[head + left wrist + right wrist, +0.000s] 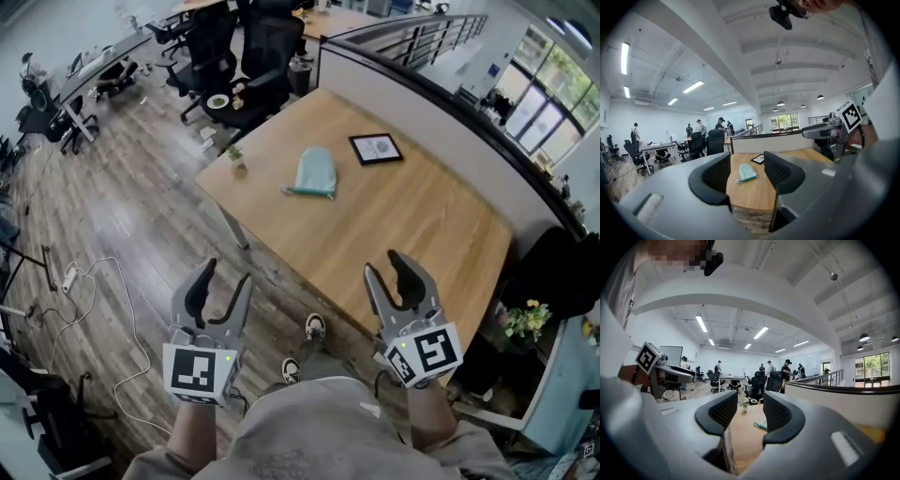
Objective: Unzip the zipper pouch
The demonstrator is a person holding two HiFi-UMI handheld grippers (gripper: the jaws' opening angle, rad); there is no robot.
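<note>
1. Left gripper [227, 276] and right gripper [385, 266] both have their jaws apart and empty, short of the near edge of the surface [422, 234].
2. Well ahead, between them, lies the zipper pouch [315, 172]. It is probably best to pin its fabric with one gripper and pinch the pull with the other.
3. Beyond it is a tablet [375, 148].

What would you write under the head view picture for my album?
Open and empty, the left tool and right tool hover before the wooden table where the zipper pouch lies.
</note>
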